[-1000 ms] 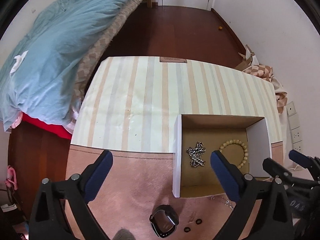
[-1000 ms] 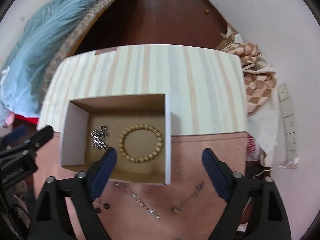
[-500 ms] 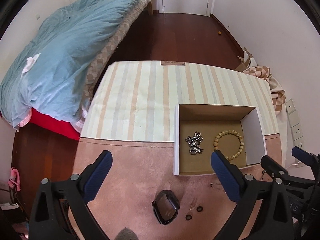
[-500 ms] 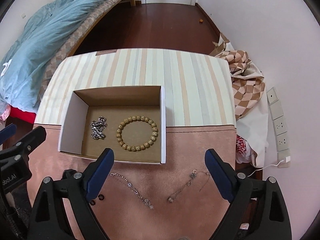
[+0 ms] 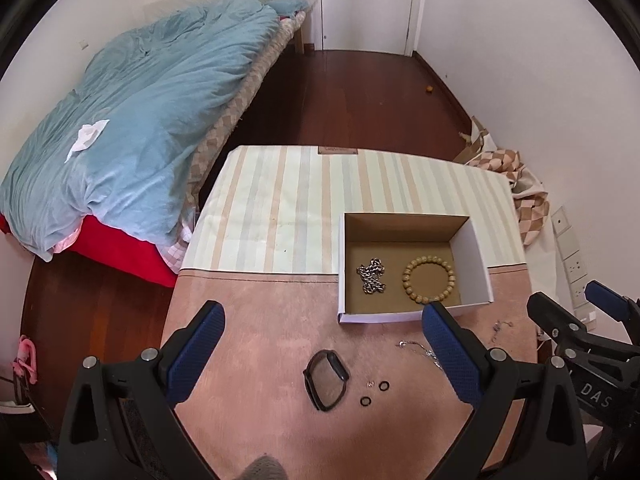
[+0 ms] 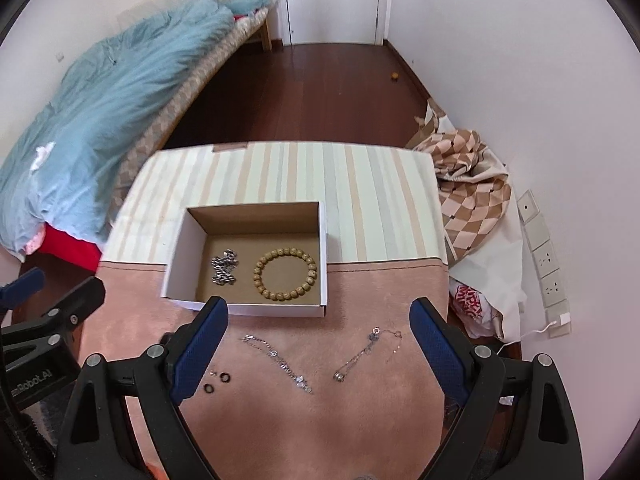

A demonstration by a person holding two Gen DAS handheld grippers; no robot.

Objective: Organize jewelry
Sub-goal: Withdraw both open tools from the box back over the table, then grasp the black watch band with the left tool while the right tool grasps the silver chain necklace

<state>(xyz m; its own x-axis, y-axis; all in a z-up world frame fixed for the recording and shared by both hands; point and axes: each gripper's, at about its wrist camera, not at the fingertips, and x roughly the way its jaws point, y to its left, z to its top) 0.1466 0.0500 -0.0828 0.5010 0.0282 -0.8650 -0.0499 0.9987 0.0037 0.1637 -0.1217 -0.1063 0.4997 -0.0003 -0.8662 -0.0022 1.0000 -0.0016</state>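
Note:
An open cardboard box [image 5: 476, 264] [image 6: 176, 268] on the table holds a steel chain [image 5: 372, 275] [image 6: 225, 267] and a wooden bead bracelet [image 5: 429, 279] [image 6: 285, 274]. On the pink mat in front of it lie a black watch band [image 5: 325, 379], two small black rings [image 5: 374, 394] [image 6: 216, 383], a silver bracelet chain [image 6: 280, 364] [image 5: 418, 347] and a thin necklace [image 6: 366, 354]. My left gripper [image 5: 322, 334] and right gripper [image 6: 318, 330] are both open and empty, held above the mat, short of the box.
The table carries a striped cloth [image 5: 280, 208] [image 6: 360, 184] behind the pink mat [image 5: 260, 320]. A bed with a blue duvet [image 5: 132, 112] stands at the left. A checked bag [image 6: 468, 200] and wall sockets [image 6: 544, 256] are at the right.
Both grippers have pulled back and risen, so the box looks smaller and farther and more of the mat's jewelry shows. Both stay open.

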